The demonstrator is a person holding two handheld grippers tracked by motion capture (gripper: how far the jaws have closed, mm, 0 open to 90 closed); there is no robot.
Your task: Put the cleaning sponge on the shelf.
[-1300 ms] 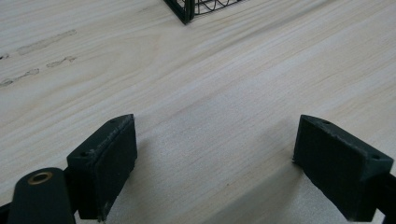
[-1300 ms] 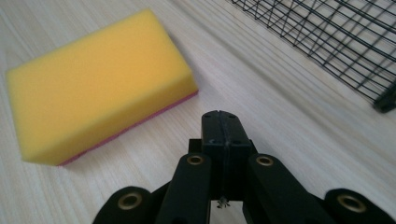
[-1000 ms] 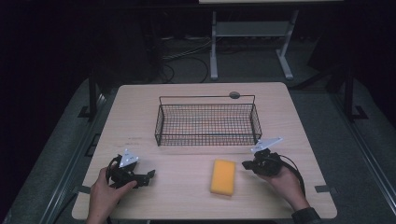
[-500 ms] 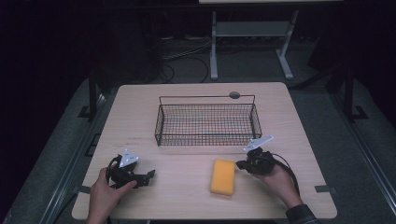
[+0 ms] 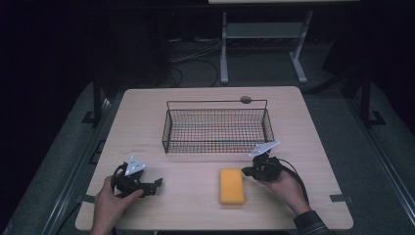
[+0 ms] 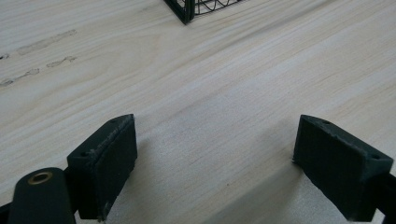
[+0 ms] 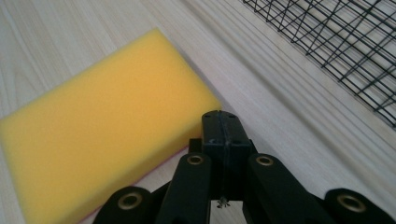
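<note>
A yellow sponge [image 5: 231, 185] lies flat on the wooden table [image 5: 195, 127], in front of a black wire basket [image 5: 217, 127]. My right gripper [image 5: 246, 171] is shut, its tips at the sponge's right near corner; whether they touch it I cannot tell. In the right gripper view the closed jaws [image 7: 221, 127] point at the edge of the sponge [image 7: 102, 121], with the basket mesh [image 7: 345, 42] at the upper right. My left gripper [image 5: 155, 185] rests open near the table's front left. The left gripper view has bare wood between its pads [image 6: 106, 158], and a basket corner [image 6: 184, 9] far ahead.
A small round grey disc [image 5: 245, 100] sits by the basket's back right corner. Beyond the table stand a white frame [image 5: 259, 34] and loose cables on a dark floor. Bare wood lies between the two hands and left of the basket.
My right gripper has slid left toward the sponge, and the sponge has shifted slightly left with it. The left hand has stayed put.
</note>
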